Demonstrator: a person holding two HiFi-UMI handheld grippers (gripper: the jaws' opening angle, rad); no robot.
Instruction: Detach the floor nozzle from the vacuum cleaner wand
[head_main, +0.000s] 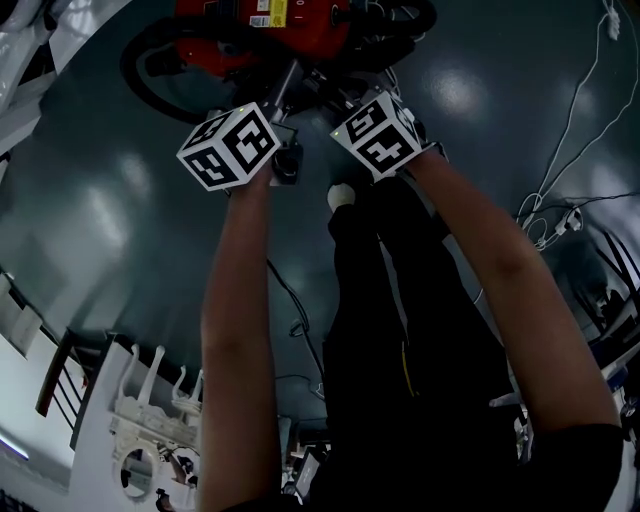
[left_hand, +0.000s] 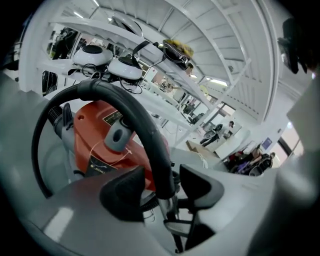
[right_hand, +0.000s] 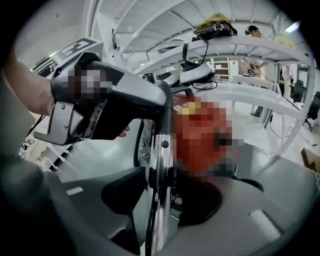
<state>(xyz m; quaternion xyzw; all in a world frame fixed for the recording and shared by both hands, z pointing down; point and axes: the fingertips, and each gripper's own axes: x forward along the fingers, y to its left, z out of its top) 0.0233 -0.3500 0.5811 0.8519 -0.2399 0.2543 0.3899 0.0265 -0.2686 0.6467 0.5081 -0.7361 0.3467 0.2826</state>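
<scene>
Both jaws stand open: your left gripper straddles the hose, your right gripper the wand. Likely lining up; next, clamp the wand firmly.

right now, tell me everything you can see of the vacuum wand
The wand is a shiny chrome metal tube with a small round stud near its top, where it meets a black curved bend. It runs steeply up between the open jaws of the right gripper; the bend passes between the open jaws of the left gripper. The red vacuum body sits behind. Its lower end runs out of frame.
</scene>
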